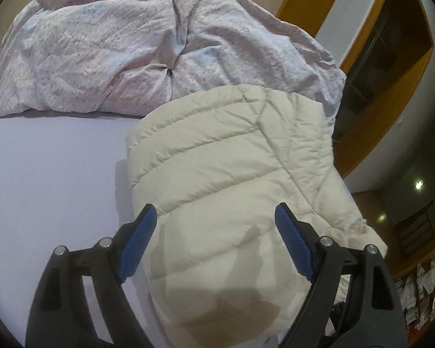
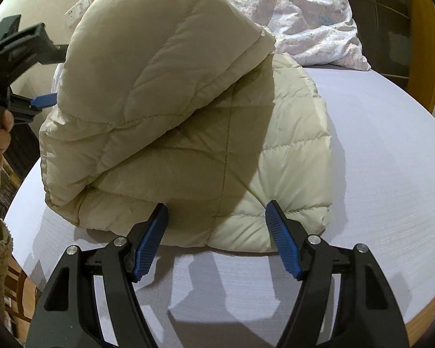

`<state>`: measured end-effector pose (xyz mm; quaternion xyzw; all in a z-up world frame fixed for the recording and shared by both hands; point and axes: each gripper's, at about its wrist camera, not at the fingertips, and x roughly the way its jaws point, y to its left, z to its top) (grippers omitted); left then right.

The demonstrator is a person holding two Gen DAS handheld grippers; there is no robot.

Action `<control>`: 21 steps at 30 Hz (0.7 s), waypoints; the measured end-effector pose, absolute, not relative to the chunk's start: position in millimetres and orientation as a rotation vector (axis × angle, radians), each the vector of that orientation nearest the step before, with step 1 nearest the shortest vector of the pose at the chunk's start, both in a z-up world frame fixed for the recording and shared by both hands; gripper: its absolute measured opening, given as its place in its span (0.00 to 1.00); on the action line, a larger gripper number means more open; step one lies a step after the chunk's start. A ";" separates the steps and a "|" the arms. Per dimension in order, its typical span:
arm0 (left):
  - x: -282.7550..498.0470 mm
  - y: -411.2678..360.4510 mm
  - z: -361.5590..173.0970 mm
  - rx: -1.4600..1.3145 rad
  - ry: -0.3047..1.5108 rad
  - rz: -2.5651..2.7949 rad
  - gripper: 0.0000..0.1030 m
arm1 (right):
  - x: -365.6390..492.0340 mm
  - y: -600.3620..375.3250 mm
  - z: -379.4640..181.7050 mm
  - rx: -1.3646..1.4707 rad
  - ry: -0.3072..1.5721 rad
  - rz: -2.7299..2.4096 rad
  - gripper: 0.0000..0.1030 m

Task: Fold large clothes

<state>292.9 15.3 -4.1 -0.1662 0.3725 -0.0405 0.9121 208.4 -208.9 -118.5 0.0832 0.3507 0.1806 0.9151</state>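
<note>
A cream quilted puffer jacket (image 1: 232, 168) lies bunched on the lilac bed sheet (image 1: 52, 179). In the right wrist view the jacket (image 2: 188, 121) is partly folded, with an upper flap raised over the lower part. My left gripper (image 1: 216, 217) is open, its blue pads either side of the jacket's puffy top, not clamped. It also shows at the left edge of the right wrist view (image 2: 45, 100), beside the raised flap. My right gripper (image 2: 217, 211) is open at the jacket's near hem, just above the sheet.
A crumpled patterned duvet (image 1: 148, 49) lies at the head of the bed, behind the jacket. A wooden bed frame (image 1: 391, 110) and dark floor lie to the right. A wall with a switch plate (image 2: 78, 8) stands behind the bed. The sheet (image 2: 377, 159) extends right of the jacket.
</note>
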 end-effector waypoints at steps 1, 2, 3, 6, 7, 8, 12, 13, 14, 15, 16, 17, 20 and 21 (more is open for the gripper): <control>295.2 14.9 -5.5 -0.336 0.767 -0.079 0.81 | 209.8 -209.4 -118.7 0.172 0.722 0.372 0.69; 297.1 14.2 -6.3 -0.328 0.766 -0.074 0.81 | 209.8 -209.5 -118.6 0.171 0.722 0.371 0.70; 298.9 14.3 -7.6 -0.319 0.766 -0.068 0.81 | 209.7 -209.5 -118.7 0.170 0.721 0.369 0.70; 304.3 14.7 -13.7 -0.317 0.776 -0.063 0.81 | 207.7 -208.6 -119.5 0.162 0.716 0.365 0.70; 307.1 14.5 -17.6 -0.321 0.783 -0.064 0.81 | 207.2 -208.4 -120.0 0.159 0.715 0.364 0.70; 308.9 13.2 -20.5 -0.323 0.789 -0.069 0.81 | 206.4 -208.2 -120.3 0.158 0.714 0.364 0.70; 314.6 2.2 -31.7 -0.317 0.802 -0.089 0.80 | 204.6 -207.8 -121.3 0.157 0.714 0.363 0.70; 316.0 -3.4 -33.2 -0.303 0.803 -0.097 0.79 | 204.6 -207.9 -121.4 0.157 0.714 0.363 0.70; 316.2 -7.2 -33.9 -0.294 0.804 -0.103 0.79 | 204.5 -208.0 -122.0 0.157 0.714 0.362 0.70; 316.6 -11.0 -34.3 -0.287 0.805 -0.110 0.77 | 204.5 -208.1 -122.0 0.157 0.714 0.361 0.70; 317.3 -15.0 -34.4 -0.280 0.806 -0.118 0.77 | 202.9 -207.3 -122.6 0.157 0.714 0.360 0.70; 317.7 -20.0 -35.0 -0.273 0.807 -0.128 0.77 | 202.6 -207.5 -123.2 0.158 0.715 0.359 0.70; 318.8 -31.6 -37.2 -0.258 0.813 -0.148 0.76 | 201.4 -207.7 -124.1 0.157 0.714 0.356 0.70; 319.3 -35.4 -38.3 -0.255 0.816 -0.154 0.76 | 201.1 -207.8 -124.3 0.157 0.713 0.356 0.70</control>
